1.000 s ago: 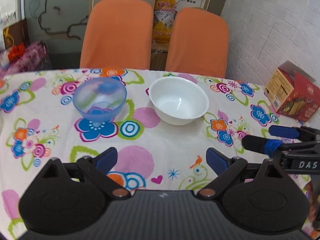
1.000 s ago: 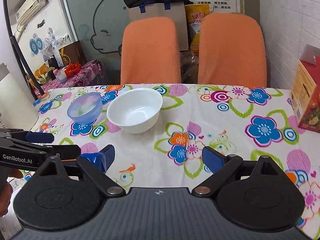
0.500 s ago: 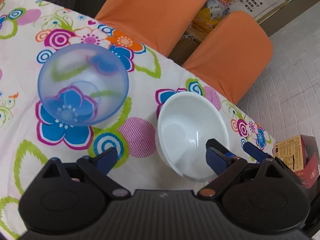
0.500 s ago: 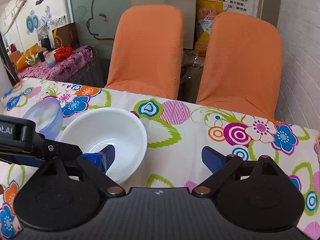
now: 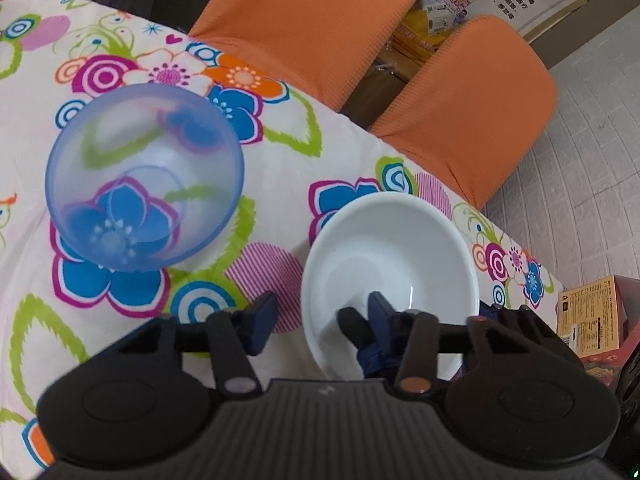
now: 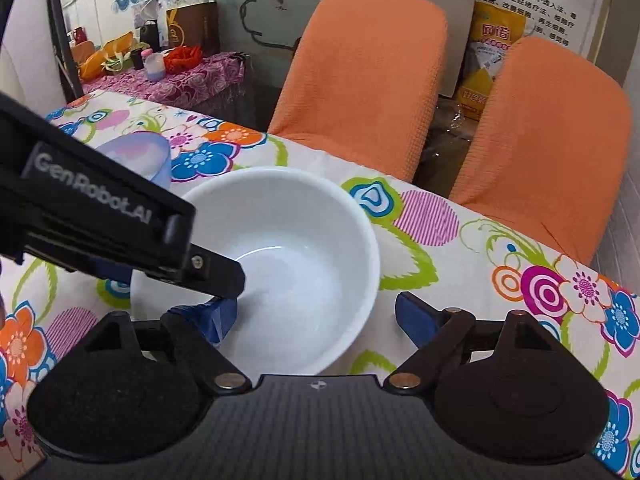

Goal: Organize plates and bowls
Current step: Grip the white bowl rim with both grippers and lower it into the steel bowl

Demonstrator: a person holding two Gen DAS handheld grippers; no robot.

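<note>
A white bowl [image 5: 390, 264] [image 6: 304, 240] stands on the flowered tablecloth [image 5: 280, 160]. To its left is a translucent blue bowl [image 5: 144, 176] [image 6: 140, 156], empty and upright. My left gripper [image 5: 322, 314] is open, partly narrowed, astride the white bowl's near left rim: one finger inside, one outside with a gap to the wall. My right gripper [image 6: 316, 316] is open wide across the near right rim, its left finger inside the bowl. One of the left gripper's fingers [image 6: 216, 270] reaches into the bowl from the left.
Two orange chairs [image 6: 360, 72] [image 6: 548, 128] stand behind the table's far edge. A printed carton [image 5: 592, 320] sits at the table's right end. A side table with a purple cloth [image 6: 172, 80] and clutter is at the back left.
Both grippers have come forward and down from the near table edge onto the white bowl. The left gripper's jaws have narrowed. Neither bowl has moved.
</note>
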